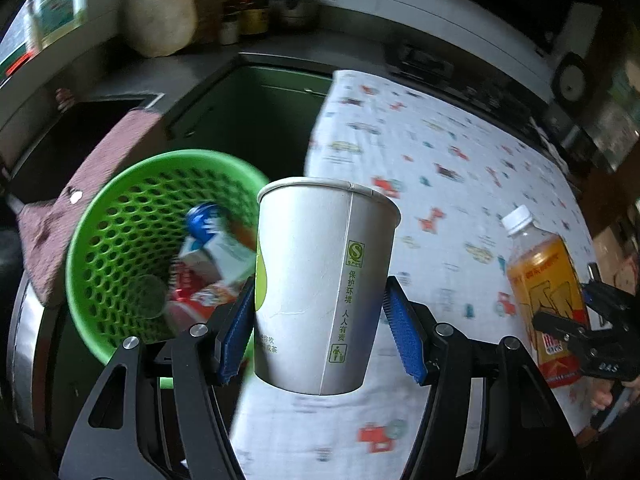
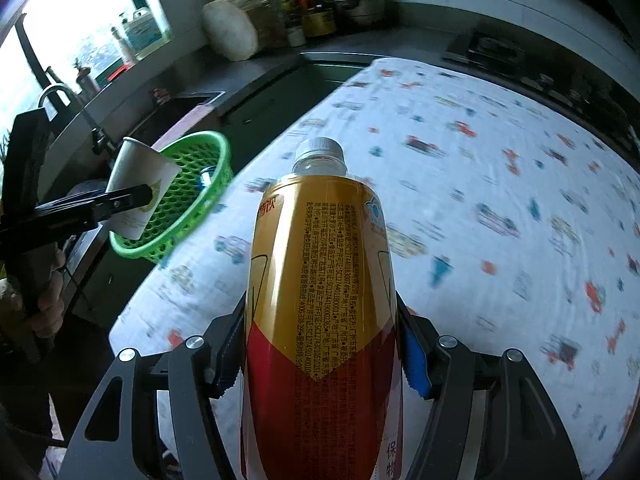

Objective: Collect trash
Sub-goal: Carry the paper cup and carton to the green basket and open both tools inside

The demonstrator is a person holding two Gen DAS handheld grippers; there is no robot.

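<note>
the left gripper (image 1: 320, 332) clamps its blue pads on a white paper cup (image 1: 326, 280), held just beside a green basket (image 1: 116, 240) with cartons (image 1: 212, 264) inside. the right gripper (image 2: 320, 356) squeezes a capped drink bottle (image 2: 320, 280) above the car-print tablecloth (image 2: 500, 200). kitchen counter (image 2: 340, 46) behind.

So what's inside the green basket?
The green basket holds a blue-and-white carton and red packaging; the paper cup hides its near side.

Bottle (image 2: 320, 300) base cut off below, basket (image 1: 120, 240) contents smeared (cartons, perhaps), tablecloth (image 2: 500, 200) print blurred
</note>
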